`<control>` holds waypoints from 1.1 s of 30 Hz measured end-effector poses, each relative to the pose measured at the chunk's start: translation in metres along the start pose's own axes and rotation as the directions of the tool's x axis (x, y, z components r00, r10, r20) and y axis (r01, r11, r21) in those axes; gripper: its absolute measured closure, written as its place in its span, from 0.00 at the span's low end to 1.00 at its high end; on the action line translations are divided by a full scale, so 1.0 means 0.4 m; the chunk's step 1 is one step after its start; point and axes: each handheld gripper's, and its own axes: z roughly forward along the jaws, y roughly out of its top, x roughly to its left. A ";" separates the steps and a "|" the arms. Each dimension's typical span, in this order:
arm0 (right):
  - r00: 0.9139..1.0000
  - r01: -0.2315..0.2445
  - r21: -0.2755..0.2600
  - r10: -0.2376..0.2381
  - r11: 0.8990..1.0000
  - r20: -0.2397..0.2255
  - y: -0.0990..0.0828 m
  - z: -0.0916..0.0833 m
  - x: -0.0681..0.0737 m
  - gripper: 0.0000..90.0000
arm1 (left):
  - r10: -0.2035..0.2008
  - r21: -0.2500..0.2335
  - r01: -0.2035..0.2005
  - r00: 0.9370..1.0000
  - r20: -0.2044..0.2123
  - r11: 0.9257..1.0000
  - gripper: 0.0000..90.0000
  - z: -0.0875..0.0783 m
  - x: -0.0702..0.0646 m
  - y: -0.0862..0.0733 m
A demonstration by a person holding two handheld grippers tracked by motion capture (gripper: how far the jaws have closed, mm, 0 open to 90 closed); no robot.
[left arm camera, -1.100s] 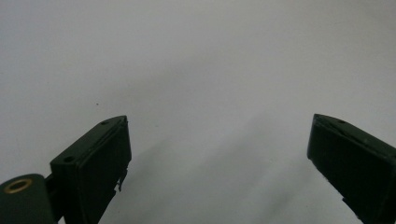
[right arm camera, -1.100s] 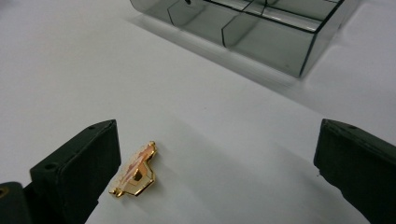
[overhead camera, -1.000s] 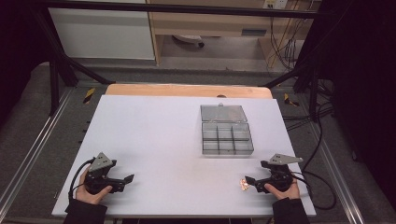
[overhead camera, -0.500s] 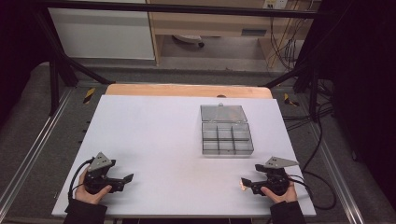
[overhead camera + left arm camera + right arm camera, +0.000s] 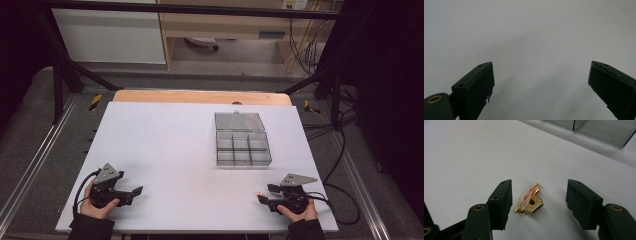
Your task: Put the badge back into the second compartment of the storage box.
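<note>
A: Where's the right gripper [image 5: 262,194] in relation to the compartment box [image 5: 243,148]?
B: Nearer the person than the box and a little to its right, low over the white tabletop [image 5: 170,150], held in the person's right hand [image 5: 296,210]

A: And what's it working on?
B: A small gold clip [image 5: 529,199] with a scalloped pinkish top. It lies on the tabletop between the jaws, closer to the left-hand one in the right gripper view. In the high view it shows as an orange speck [image 5: 260,193] at the jaw tips, well apart from the box

A: Are the jaws on it?
B: They've just been closing in, but there's a gap on both sides, so the pads aren't pressing it

A: The box itself?
B: Clear plastic, lid folded open on its far side, divided into small compartments. I can't tell if anything's inside

A: And the left gripper [image 5: 136,190]?
B: Far to the left of the box, near the person's edge, in the left hand [image 5: 95,205]. Its jaws stand wide apart over bare tabletop with nothing between them
</note>
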 end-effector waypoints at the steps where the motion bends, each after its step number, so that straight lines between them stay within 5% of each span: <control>1: 1.000 0.000 0.000 0.000 1.000 0.000 0.000 0.000 0.000 0.44 | 0.000 -0.001 0.000 1.000 0.000 1.000 0.07 0.000 0.000 0.000; 23: 0.999 -0.023 0.034 0.024 0.999 -0.029 -0.006 0.000 0.010 0.74 | 0.005 -0.005 -0.005 1.000 -0.003 1.000 0.08 -0.002 -0.001 0.000; 33: 0.998 -0.053 0.042 0.055 0.998 -0.034 -0.004 0.000 0.010 0.78 | 0.005 -0.006 -0.005 1.000 -0.005 1.000 0.08 -0.001 -0.002 0.000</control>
